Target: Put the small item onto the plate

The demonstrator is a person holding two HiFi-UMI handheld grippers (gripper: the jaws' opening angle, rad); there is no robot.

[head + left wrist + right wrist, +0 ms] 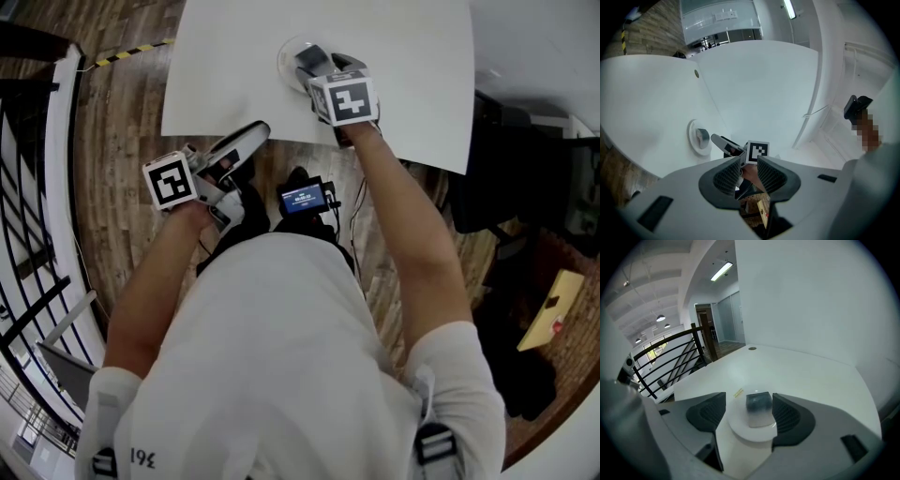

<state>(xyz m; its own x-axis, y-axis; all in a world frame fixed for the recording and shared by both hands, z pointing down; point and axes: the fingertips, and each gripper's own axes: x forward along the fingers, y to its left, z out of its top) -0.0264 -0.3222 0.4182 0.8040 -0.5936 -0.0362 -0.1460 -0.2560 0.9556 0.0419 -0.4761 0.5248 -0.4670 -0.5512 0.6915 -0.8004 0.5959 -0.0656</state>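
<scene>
Jaws of my right gripper (pixel 749 397) stand wide apart, clamping nothing. Between them the small item (pixel 758 405) rests on the plate (pixel 740 431), close to the right-hand jaw. It already lies where the task wants it. My left gripper (pixel 749 161) hangs back nearer my body, released and empty.

Matt table (pixel 412 75), glossy plate (pixel 739 428), wood-plank floor (pixel 122 103)

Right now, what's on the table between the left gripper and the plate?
Nothing: the head view shows only bare white table between the left gripper and the plate.
</scene>
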